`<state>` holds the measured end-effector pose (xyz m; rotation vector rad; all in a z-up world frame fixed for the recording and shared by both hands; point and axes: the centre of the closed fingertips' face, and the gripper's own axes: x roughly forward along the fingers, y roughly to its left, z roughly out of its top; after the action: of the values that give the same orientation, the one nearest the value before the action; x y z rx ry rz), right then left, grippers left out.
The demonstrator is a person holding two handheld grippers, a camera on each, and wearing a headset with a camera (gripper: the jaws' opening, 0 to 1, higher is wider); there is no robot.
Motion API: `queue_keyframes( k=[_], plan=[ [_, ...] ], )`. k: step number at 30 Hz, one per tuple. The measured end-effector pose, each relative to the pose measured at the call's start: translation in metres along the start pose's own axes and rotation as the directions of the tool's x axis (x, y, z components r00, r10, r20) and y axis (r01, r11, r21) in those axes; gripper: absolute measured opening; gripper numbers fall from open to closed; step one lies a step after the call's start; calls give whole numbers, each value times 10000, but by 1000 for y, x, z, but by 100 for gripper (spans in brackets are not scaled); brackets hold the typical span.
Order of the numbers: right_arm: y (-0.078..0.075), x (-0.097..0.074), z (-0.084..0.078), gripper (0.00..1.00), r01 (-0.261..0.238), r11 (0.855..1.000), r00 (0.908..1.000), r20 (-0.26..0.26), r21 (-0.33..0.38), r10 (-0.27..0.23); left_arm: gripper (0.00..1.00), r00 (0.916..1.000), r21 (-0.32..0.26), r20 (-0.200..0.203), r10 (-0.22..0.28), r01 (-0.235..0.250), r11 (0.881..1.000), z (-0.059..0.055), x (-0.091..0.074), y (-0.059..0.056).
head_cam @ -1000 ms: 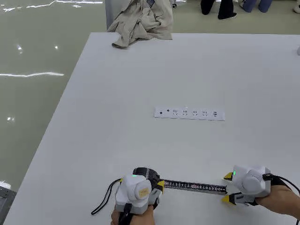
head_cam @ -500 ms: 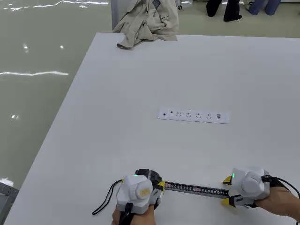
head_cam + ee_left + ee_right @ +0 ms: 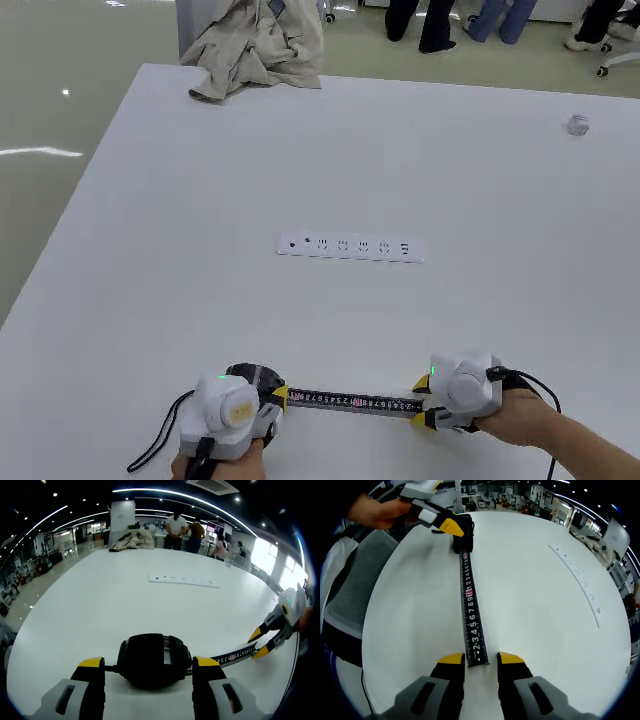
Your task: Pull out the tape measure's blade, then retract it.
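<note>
Black round tape measure case [image 3: 155,655] sits on white tabletop [image 3: 350,160], left gripper [image 3: 149,664] clamped on it as anchor; black numbered blade [image 3: 470,605] lies out, tip between right gripper [image 3: 481,659] jaws, cannot tell if pinched.

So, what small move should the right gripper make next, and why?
Probably ease the right gripper toward the tape measure, letting the blade slide back. The blade already lies pulled out, its tip between the right jaws, and the left gripper holds the tape measure.
</note>
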<state>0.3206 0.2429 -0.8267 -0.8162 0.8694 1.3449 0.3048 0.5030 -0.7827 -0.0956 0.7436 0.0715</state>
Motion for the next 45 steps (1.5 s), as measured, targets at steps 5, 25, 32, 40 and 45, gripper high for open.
queue_keyframes(
  k=[5, 25, 32, 40, 45],
  plan=[
    [1, -1, -2, 22, -37, 10000, 10000, -40, 21, 37, 67, 10000, 27, -35, -20, 20, 10000, -1, 1, -1],
    [-1, -1, -2, 16, -93, 10000, 9999, -100, -19, 93, 61, 9999, -54, -70, -112, 111, 9999, -2, 3, -6],
    [0, -2, -2, 15, -99, 9999, 9998, -154, -130, 97, 59, 9999, -10, -43, -139, 139, 9999, -2, 4, -7],
    [0, -2, -1, 14, -7, 9997, 9999, -163, -250, 3, 59, 9998, 90, -17, -210, 210, 9997, -2, 3, -7],
    [1, -3, -1, 14, 125, 9986, 9998, -159, -522, -134, 58, 9996, 484, -49, -282, 284, 9984, -4, 3, -7]
  ],
)
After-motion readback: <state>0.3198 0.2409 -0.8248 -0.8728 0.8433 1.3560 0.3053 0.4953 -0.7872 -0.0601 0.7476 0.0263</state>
